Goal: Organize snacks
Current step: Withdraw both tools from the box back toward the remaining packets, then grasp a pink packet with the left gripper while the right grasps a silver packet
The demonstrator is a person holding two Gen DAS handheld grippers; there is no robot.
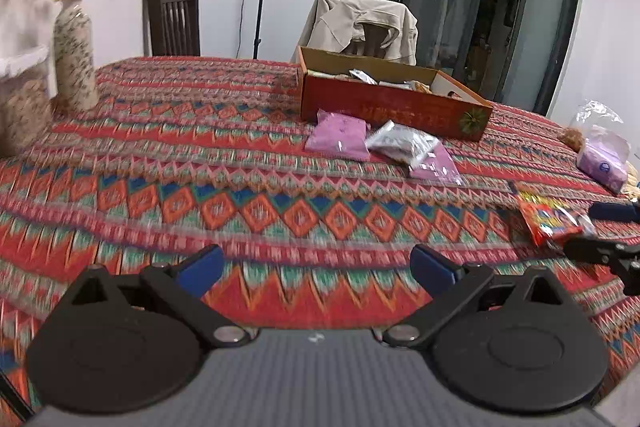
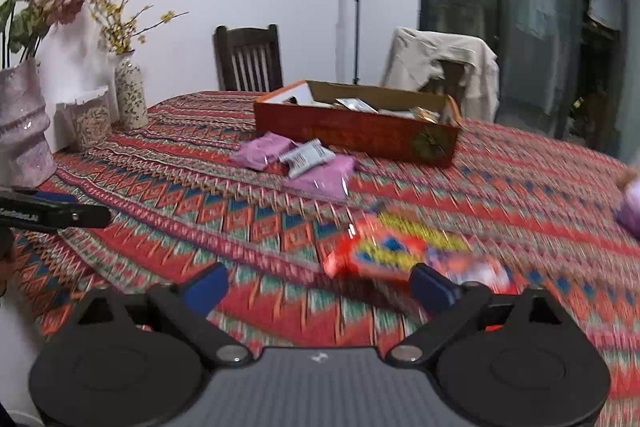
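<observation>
My left gripper point(image 1: 318, 267) is open over bare tablecloth, nothing between its blue pads. My right gripper point(image 2: 320, 285) is open too; a red and yellow snack packet point(image 2: 396, 253) lies blurred on the cloth just ahead of its right finger, no pad pressing it. In the left wrist view that packet point(image 1: 548, 223) lies at the tips of the right gripper point(image 1: 592, 231). A red cardboard box point(image 1: 392, 111) holding several snacks stands farther back. In front of it lie two purple packets point(image 1: 338, 139) point(image 1: 436, 167) and a silver one point(image 1: 404, 143).
A clear bag with a purple pack point(image 1: 604, 163) sits at the table's right edge. A patterned vase point(image 1: 74, 63), a pink vase point(image 2: 24, 131) and a jar point(image 2: 90, 123) stand on the left. Two chairs point(image 2: 248, 59) point(image 1: 364, 23) stand behind the table.
</observation>
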